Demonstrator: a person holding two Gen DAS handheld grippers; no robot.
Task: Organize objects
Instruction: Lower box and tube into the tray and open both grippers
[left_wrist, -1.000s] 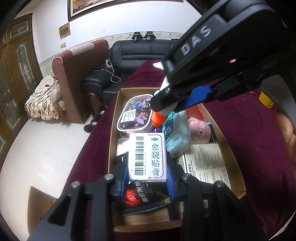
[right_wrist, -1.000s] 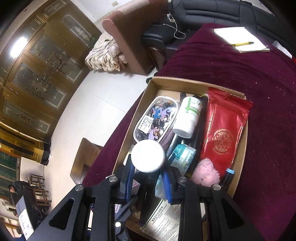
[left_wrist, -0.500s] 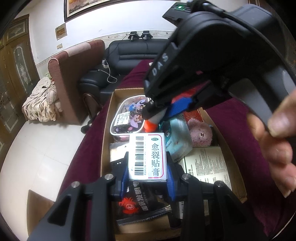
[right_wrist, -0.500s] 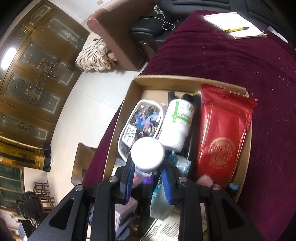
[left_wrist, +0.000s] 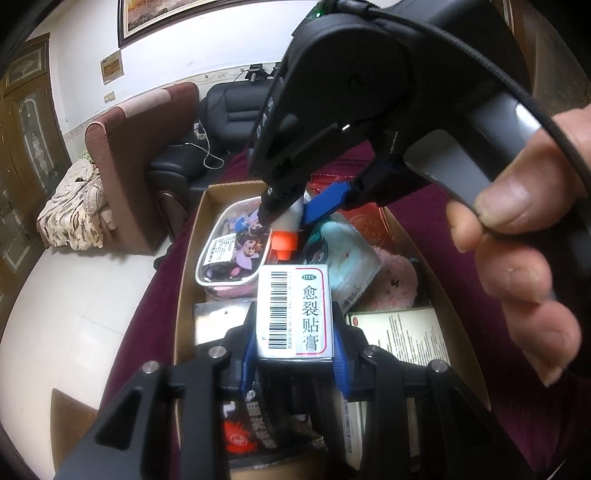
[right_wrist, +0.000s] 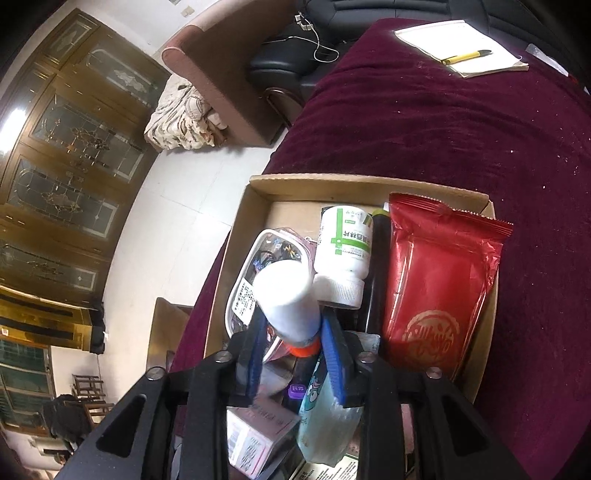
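Observation:
A cardboard box (left_wrist: 186, 288) on a maroon table holds many items. My left gripper (left_wrist: 293, 347) is shut on a white medicine box (left_wrist: 293, 310) with a barcode, held over the box's near end. My right gripper (right_wrist: 295, 354) is shut on a white tube with an orange collar (right_wrist: 286, 299), tilted over the cartoon pouch (right_wrist: 245, 291). From the left wrist view the right gripper (left_wrist: 295, 218) hangs above the pouch (left_wrist: 231, 251). A white-green pill bottle (right_wrist: 345, 251) and a red packet (right_wrist: 439, 280) lie in the box (right_wrist: 236, 243).
A pink plush (left_wrist: 395, 284), a light-blue tissue pack (left_wrist: 347, 258), a leaflet (left_wrist: 410, 336) and a dark snack packet (left_wrist: 251, 432) also lie in the box. A notepad with a yellow pen (right_wrist: 465, 55) sits far back. Sofas (left_wrist: 122, 155) stand beyond the table edge.
My right gripper has moved forward over the box and tipped the tube towards the pouch. My left gripper keeps the medicine box almost still.

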